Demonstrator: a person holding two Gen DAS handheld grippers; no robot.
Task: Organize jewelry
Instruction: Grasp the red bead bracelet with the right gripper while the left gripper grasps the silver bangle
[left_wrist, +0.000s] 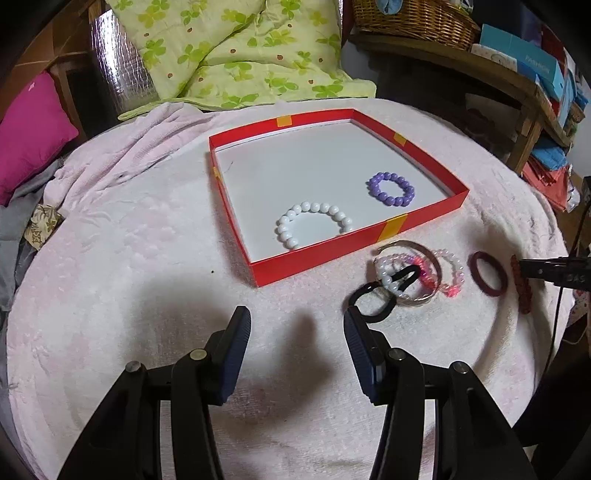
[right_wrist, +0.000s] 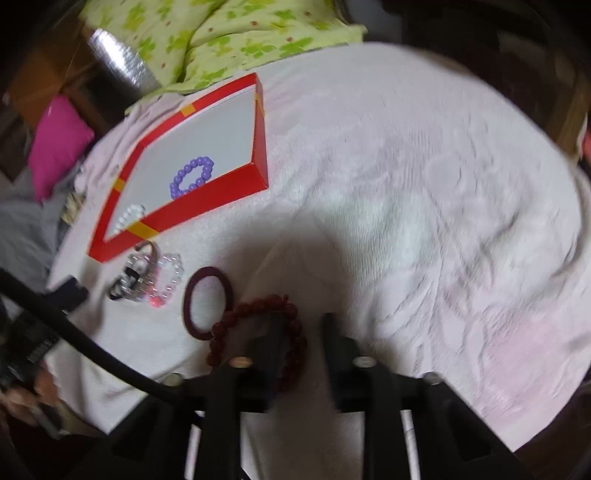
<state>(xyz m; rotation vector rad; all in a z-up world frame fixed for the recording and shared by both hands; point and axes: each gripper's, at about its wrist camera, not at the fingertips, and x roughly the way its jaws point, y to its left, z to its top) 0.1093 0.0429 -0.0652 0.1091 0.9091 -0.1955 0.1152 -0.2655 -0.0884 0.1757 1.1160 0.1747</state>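
Observation:
A red shallow box (left_wrist: 314, 260) lies on a pale pink towel and holds a white bead bracelet (left_wrist: 286, 225) and a purple bead bracelet (left_wrist: 371, 184). Just outside its front wall is a tangle of bracelets (left_wrist: 406, 275): a silver bangle, pink and pearl strands, and black hair ties. To the right lie a maroon bangle (left_wrist: 474, 273) and a dark red bead bracelet (left_wrist: 522, 295). My left gripper (left_wrist: 297, 325) hangs open over bare towel, holding nothing. My right gripper (right_wrist: 301, 325) is down on the dark red bead bracelet (right_wrist: 258, 304), one finger inside its loop, jaws closed on the strand. This view is blurred.
A green leaf-print quilt (left_wrist: 229, 51) and a magenta cushion (left_wrist: 33, 129) lie behind the towel. A wicker basket (left_wrist: 413, 18) and boxes stand on a wooden shelf at the back right. A black cable (right_wrist: 92, 350) crosses the right wrist view's lower left, by a hand (right_wrist: 22, 398).

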